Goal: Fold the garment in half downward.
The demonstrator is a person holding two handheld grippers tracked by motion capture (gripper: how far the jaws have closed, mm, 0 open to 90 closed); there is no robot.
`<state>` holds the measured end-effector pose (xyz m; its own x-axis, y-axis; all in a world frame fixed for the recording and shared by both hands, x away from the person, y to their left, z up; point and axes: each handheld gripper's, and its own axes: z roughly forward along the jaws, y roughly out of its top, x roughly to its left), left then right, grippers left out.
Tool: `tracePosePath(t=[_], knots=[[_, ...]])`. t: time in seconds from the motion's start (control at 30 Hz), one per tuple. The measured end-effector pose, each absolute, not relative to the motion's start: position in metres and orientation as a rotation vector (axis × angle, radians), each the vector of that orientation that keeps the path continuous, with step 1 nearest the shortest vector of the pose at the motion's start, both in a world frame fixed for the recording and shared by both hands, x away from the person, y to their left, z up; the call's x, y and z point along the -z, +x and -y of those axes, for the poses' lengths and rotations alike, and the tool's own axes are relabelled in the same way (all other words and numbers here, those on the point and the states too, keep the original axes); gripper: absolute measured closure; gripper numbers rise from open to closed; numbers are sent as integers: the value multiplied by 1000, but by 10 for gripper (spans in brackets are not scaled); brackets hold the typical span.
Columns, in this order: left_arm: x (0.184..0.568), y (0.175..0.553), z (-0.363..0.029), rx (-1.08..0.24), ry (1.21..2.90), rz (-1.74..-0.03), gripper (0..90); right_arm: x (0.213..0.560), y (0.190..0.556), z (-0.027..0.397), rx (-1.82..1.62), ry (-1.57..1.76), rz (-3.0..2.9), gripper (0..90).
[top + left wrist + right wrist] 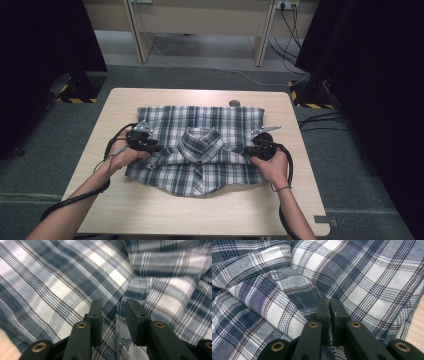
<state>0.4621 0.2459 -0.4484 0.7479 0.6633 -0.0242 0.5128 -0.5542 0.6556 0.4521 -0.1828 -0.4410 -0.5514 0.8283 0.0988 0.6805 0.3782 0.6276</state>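
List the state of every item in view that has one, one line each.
Plaid shirt: lying on the table, partly folded, collar up, sides gathered toward the middle.
Left gripper: jaws apart, a ridge of shirt fabric between them; whether they pinch it is unclear.
Right gripper: jaws closed together on a fold of the shirt.
Table: carrying the shirt, with a small round object near its far edge.
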Motion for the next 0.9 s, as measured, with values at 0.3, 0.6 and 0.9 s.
tracePosePath(t=[0.3,0.6,0.9], knots=[[457,463,-239,-265,2367,-846,881,442,452,183,-934,1345,-2404,880],[431,442,-244,-321,2238,-776,893,432,439,187,-1000,1316,-2359,881],[422,427,-253,-356,2168,-746,893,432,424,192,-1014,1283,-2357,880]])
